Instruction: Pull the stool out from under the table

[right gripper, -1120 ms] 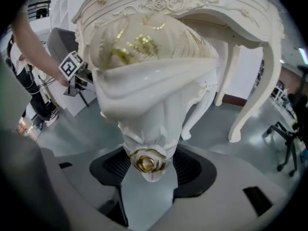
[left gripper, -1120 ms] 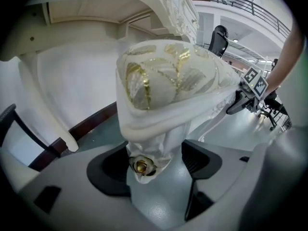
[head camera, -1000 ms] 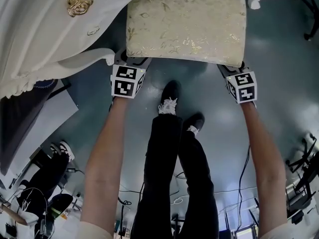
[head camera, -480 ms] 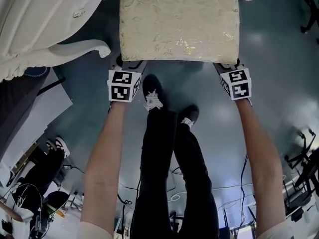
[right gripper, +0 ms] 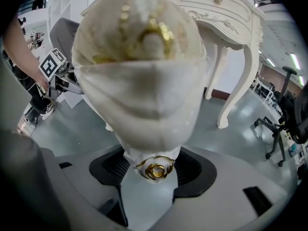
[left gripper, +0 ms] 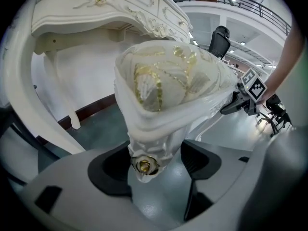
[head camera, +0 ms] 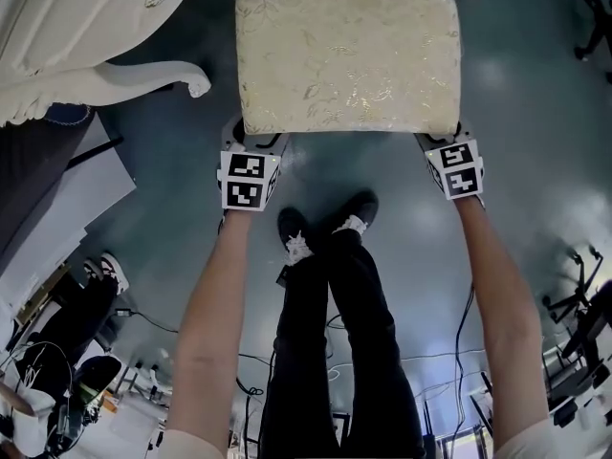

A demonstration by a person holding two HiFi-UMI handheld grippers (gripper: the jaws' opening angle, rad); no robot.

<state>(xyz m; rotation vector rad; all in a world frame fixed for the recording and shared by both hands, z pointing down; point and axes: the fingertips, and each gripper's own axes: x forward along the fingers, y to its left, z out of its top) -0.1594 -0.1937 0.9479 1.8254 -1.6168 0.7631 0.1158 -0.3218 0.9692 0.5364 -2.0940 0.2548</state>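
The stool (head camera: 346, 55) has a cream cushion with gold pattern and white carved legs, and stands on the grey floor clear of the white ornate table (head camera: 86, 27). My left gripper (head camera: 253, 142) is shut on the stool's near left corner, where a gold rosette (left gripper: 144, 165) sits between the jaws. At the near right corner my right gripper (head camera: 440, 140) is shut too, its black pads (right gripper: 192, 170) on either side of another gold rosette (right gripper: 155, 170). The table (left gripper: 96, 8) rises behind the stool in the left gripper view.
The person's legs and black shoes (head camera: 296, 237) stand just behind the stool. A curved table leg (head camera: 124, 79) lies to the left. A black office chair (head camera: 583, 8) is at the far right, cables (head camera: 464, 323) trail on the floor, and a white panel (head camera: 57, 199) lies at left.
The stool has slid out from under the table's edge toward the person, held by both grippers. The person's feet have stepped back.
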